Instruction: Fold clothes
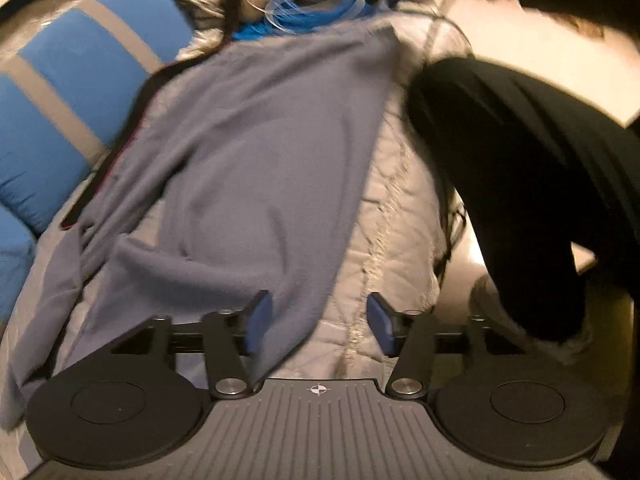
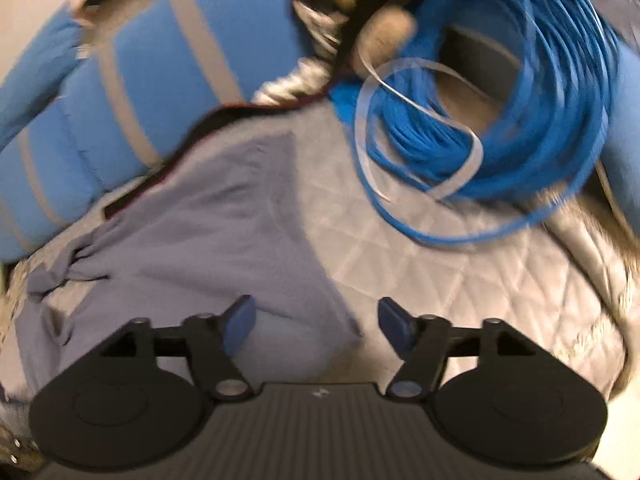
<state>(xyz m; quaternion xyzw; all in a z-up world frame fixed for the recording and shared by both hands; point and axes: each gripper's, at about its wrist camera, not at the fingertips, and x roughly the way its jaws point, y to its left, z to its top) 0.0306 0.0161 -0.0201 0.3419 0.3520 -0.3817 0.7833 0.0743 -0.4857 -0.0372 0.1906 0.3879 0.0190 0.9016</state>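
Observation:
A grey-blue fleece garment [image 1: 248,152] lies spread on a pale quilted cover [image 1: 400,216], one long edge running diagonally from the far right to the near middle. My left gripper [image 1: 320,326] is open over that near edge, its blue pads [image 1: 258,320] apart with nothing clamped. In the right wrist view the same garment [image 2: 208,236] covers the left half, rumpled at its left end. My right gripper [image 2: 316,326] is open above the garment's lower right corner, holding nothing.
A blue cushion with grey stripes [image 1: 60,92] borders the cover on the left. A coil of blue cable with clear strapping [image 2: 500,112] lies at the far right. A person's dark trouser leg [image 1: 520,184] stands at the right of the cover.

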